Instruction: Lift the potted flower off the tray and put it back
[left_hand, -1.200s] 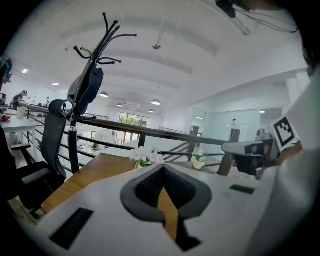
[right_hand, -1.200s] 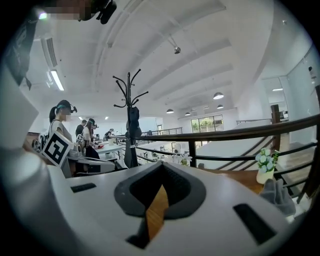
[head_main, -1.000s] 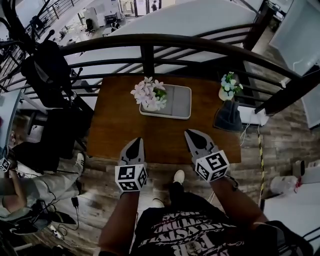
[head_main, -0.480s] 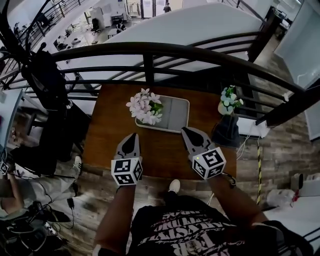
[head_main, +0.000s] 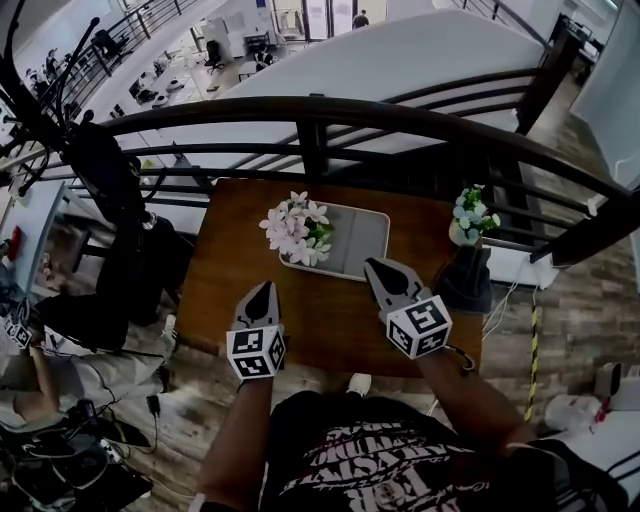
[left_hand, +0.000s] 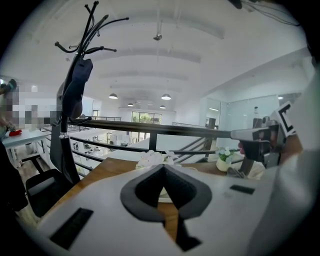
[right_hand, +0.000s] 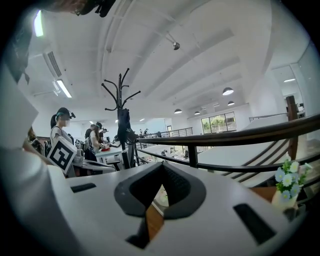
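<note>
Left hand-held gripper (head_main: 261, 289) clenched, empty, pointing forward over table (head_main: 225, 255); right hand-held gripper (head_main: 375, 265) same, near tray (head_main: 368, 235).

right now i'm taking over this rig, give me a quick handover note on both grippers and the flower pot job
Left gripper: jaws shut, empty, over the near part of the table, short of the tray.
Right gripper: jaws shut, empty, tip by the tray's near right corner.
Potted flower: stands on the left part of the tray, with neither gripper touching it.
Done: nothing to see yet; the pot is not lifted.
Left: open the jaws, grip the pot, lift it off the tray, set it back.
</note>
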